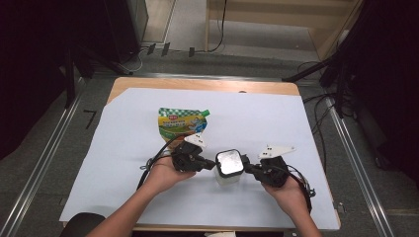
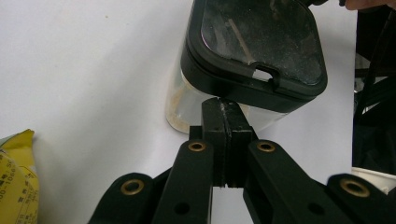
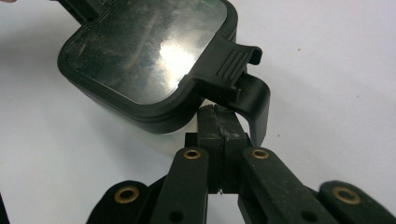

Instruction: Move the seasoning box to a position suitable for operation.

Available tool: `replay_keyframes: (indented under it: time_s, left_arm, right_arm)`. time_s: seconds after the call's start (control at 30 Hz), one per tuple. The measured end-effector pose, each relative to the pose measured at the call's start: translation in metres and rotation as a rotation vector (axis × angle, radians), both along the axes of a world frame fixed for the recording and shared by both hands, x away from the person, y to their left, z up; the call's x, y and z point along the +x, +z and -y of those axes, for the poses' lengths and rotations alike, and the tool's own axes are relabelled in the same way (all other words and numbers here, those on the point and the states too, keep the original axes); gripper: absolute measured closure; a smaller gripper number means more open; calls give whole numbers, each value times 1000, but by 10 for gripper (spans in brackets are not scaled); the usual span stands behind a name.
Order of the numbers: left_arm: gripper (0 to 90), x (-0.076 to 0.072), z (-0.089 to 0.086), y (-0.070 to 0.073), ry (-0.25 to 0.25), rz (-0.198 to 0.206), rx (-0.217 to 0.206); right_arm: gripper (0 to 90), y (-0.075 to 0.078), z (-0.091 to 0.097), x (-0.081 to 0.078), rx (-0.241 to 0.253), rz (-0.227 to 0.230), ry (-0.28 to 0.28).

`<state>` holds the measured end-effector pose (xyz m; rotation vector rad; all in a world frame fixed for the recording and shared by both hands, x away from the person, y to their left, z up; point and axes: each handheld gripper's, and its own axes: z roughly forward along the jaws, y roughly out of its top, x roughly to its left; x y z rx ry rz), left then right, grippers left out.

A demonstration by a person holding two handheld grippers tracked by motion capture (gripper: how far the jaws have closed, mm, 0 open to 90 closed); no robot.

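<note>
Clear jar point(image 1: 228, 170) with black lid point(image 1: 230, 162) stands on the tabletop point(image 1: 148, 207) between both tools; left tool point(image 1: 210, 162) and right tool point(image 1: 248, 168), jaws together, press under the lid's opposite edges.

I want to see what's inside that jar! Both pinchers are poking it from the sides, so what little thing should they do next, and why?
Probably nudge the right gripper up under the latch. Its jaws are shut, with the tips just below the lid's latch, while the shut left gripper rests against the jar from the other side and could steady it. The lid looks closed.
</note>
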<state>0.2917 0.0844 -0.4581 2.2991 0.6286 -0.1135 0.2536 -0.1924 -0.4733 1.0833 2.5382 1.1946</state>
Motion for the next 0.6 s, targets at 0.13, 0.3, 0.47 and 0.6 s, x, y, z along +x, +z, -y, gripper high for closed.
replay_keyframes:
  time_s: [0.13, 0.3, 0.47, 0.6]
  left_arm:
    - [900, 2, 0, 0, 2, -3, -1]
    - [900, 7, 0, -2, 8, -4, -18]
    - [877, 6, -1, -1, -9, 6, -9]
    - [812, 3, -1, 1, -32, 27, 1]
  right_arm:
    - [900, 0, 0, -3, 9, -10, -2]
    - [900, 2, 0, -6, -5, -17, 5]
    - [900, 4, -1, -8, -11, -20, 4]
    - [900, 9, 5, -12, 6, -7, -2]
